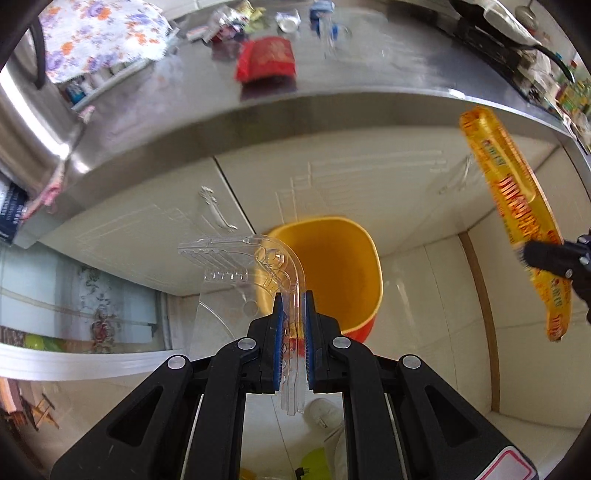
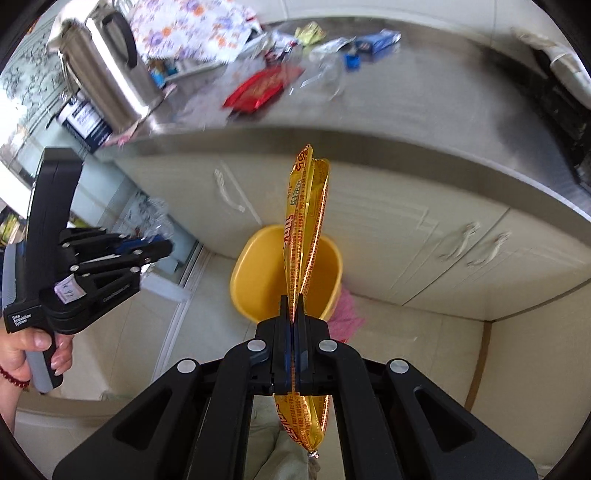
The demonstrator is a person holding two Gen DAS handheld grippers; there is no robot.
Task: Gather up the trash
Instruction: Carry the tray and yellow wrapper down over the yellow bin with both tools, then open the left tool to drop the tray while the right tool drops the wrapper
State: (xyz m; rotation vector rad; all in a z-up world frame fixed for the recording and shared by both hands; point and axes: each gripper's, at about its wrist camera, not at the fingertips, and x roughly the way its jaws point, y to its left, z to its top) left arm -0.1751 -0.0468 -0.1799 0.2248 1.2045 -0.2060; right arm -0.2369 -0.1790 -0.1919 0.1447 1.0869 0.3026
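Observation:
My left gripper (image 1: pixel 293 301) is shut on a clear plastic tray (image 1: pixel 255 266) and holds it just above the near rim of the yellow bin (image 1: pixel 343 266) on the floor. My right gripper (image 2: pixel 293 304) is shut on a long golden snack wrapper (image 2: pixel 306 218), held over the same bin (image 2: pixel 266 277). The wrapper (image 1: pixel 517 206) also shows in the left wrist view at the right. The left gripper (image 2: pixel 155 245) shows in the right wrist view at the left, with a hand on its handle.
On the steel counter (image 1: pixel 332 88) lie a red packet (image 1: pixel 267 59), a blue wrapper (image 2: pixel 376 40), clear plastic (image 2: pixel 321 74) and other scraps. A steel kettle (image 2: pixel 107 66) and floral cloth (image 2: pixel 188 26) stand at the left. Cream cabinet doors (image 2: pixel 406 236) are behind the bin.

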